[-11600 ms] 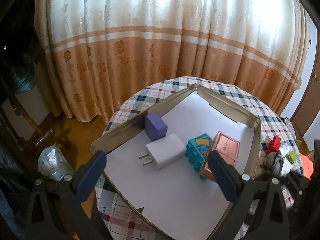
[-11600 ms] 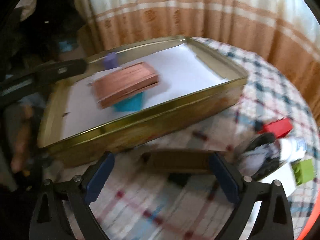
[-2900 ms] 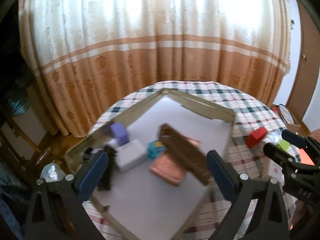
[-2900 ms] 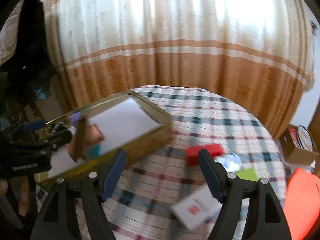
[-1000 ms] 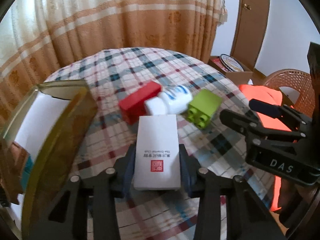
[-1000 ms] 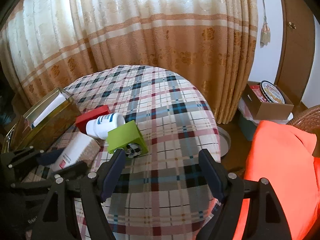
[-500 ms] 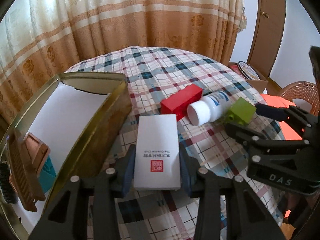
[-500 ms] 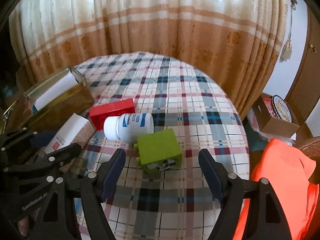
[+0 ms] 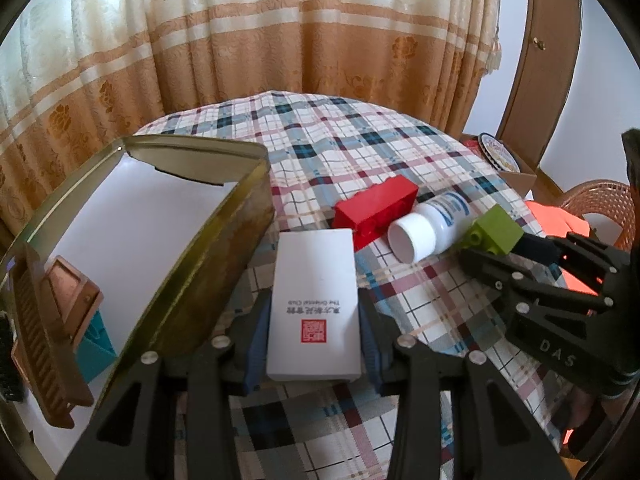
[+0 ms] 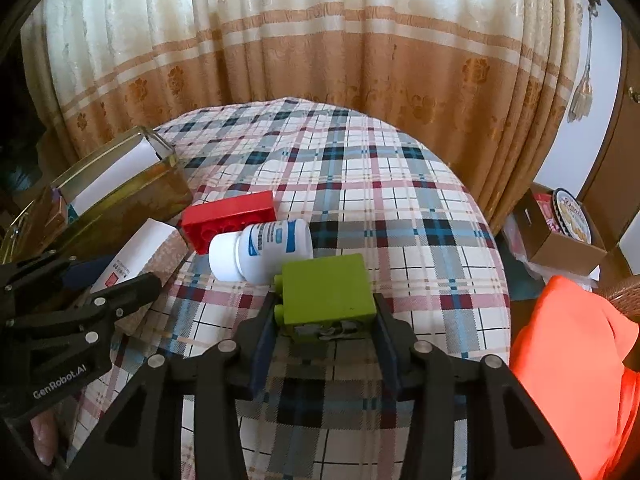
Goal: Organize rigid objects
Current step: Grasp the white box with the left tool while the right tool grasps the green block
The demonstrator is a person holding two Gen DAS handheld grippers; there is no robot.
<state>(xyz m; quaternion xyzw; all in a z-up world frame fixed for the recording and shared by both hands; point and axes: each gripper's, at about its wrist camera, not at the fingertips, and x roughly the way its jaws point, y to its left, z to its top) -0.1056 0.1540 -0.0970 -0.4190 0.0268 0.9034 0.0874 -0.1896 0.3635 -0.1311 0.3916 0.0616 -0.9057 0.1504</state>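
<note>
Two grippers worked over the round table with the plaid cloth (image 10: 400, 184), each closed on its own object. Nearest in the left wrist view, the left gripper (image 9: 313, 332) had its blue pads pressed against the long sides of a white box (image 9: 314, 304) with a red stamp on its top face, the box lying lengthwise between the jaws. Nearest in the right wrist view, the right gripper (image 10: 326, 328) had just been closing, and its pads now clamped a green block (image 10: 326, 290) from both sides; whether either object was off the cloth could not be told. Just beyond the green block lay a white bottle (image 10: 262, 250) with a blue label on its side, its cap pointing toward the left gripper, and it touched or nearly touched the block. Behind the bottle, and touching it, lay a red block (image 10: 230, 220). To the left stood a gold tin tray (image 9: 224, 256) lined with white paper, the white box just beside its near wall. Inside the tray, at its near left end, sat a brown comb-like piece (image 9: 44, 344), a copper-coloured box (image 9: 70, 292) and a teal block (image 9: 96, 344) close together. Farthest back, a cream and tan curtain (image 10: 320, 40) hung behind the table.
</note>
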